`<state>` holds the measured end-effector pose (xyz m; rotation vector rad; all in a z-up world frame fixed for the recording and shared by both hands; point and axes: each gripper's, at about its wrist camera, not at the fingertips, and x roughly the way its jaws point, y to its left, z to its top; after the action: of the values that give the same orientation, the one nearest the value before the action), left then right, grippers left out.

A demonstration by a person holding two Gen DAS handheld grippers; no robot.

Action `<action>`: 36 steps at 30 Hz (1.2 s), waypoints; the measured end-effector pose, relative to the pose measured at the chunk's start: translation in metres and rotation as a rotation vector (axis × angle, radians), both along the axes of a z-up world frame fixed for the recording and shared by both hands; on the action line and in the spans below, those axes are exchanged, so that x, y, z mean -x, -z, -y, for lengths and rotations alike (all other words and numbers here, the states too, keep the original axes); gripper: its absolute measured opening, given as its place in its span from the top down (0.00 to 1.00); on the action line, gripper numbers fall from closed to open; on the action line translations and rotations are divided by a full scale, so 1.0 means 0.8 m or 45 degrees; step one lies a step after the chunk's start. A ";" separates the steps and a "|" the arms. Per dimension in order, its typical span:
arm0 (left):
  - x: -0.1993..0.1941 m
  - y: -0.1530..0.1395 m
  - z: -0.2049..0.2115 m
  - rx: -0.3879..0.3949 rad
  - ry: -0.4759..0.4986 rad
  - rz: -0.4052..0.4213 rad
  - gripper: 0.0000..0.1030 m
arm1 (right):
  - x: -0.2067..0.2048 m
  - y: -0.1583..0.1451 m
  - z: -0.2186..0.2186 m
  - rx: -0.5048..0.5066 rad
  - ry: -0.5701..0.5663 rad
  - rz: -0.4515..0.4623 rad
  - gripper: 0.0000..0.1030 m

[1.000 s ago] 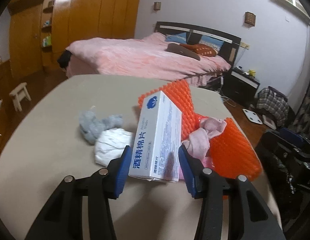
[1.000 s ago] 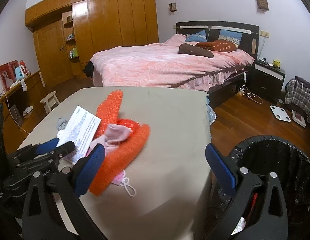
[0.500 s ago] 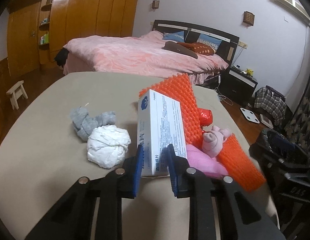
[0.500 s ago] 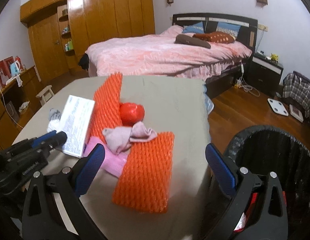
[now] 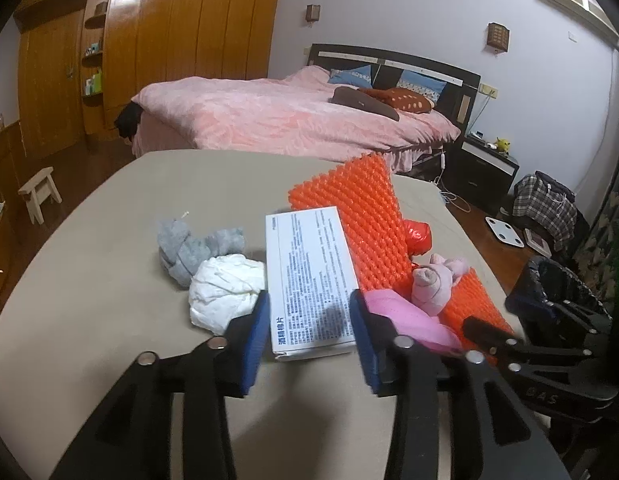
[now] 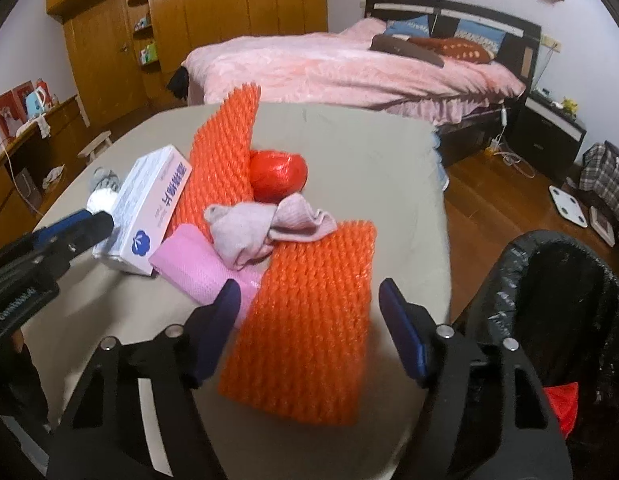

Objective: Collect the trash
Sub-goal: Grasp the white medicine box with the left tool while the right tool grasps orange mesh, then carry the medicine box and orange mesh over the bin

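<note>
The trash lies heaped on a beige bench (image 5: 89,280). A white box (image 5: 309,280) printed with small text lies between the blue pads (image 5: 255,340) of the left tool (image 5: 311,344); its jaws are opening, and the pads stand just beside the box's long sides with slim gaps showing, so the box is released rather than clamped. Just left of that tool's tip sits a crumpled white paper ball (image 5: 223,292), and beyond the ball a knotted grey sock (image 5: 189,248). To the right of the box a pink folded bag (image 5: 405,320) rests against it, with a bundled pale pink sock (image 5: 437,280) on top.

An orange foam net sheet (image 6: 305,328) lies straight ahead of the right tool (image 6: 309,320), its near end between the two blue pads (image 6: 401,332). The jaws are closing, yet the pads still stand clear of the sheet's edges, so nothing is grasped. Beyond the sheet lies the same pale pink sock, then a red crumpled bag (image 6: 277,176), and a second orange net strip (image 6: 225,152) stretching away to the far left. To the right of the right tool, below the bench edge, stands a black-lined bin (image 6: 557,300) with something red inside. Farther off is a bed (image 6: 349,68) under a pink cover, wooden wardrobes (image 6: 229,12) behind it.
</note>
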<state>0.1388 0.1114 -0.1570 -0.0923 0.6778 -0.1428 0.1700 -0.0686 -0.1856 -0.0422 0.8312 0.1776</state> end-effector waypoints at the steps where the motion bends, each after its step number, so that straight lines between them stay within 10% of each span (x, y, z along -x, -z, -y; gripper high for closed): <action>1: -0.001 -0.001 0.000 0.002 -0.001 -0.001 0.56 | -0.001 0.002 -0.001 -0.002 -0.006 -0.012 0.39; 10: -0.009 0.001 0.017 -0.027 0.029 -0.012 0.47 | -0.001 0.007 -0.003 -0.033 -0.049 -0.047 0.85; 20: -0.024 0.013 0.022 -0.048 -0.006 -0.083 0.33 | 0.004 -0.024 0.009 -0.038 -0.019 0.042 0.85; 36: -0.020 0.001 0.025 -0.015 -0.009 -0.059 0.46 | 0.011 -0.046 0.021 -0.094 -0.021 0.120 0.85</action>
<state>0.1549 0.0916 -0.1576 -0.0872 0.7242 -0.1303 0.1615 -0.0852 -0.1491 0.0117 0.7300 0.2202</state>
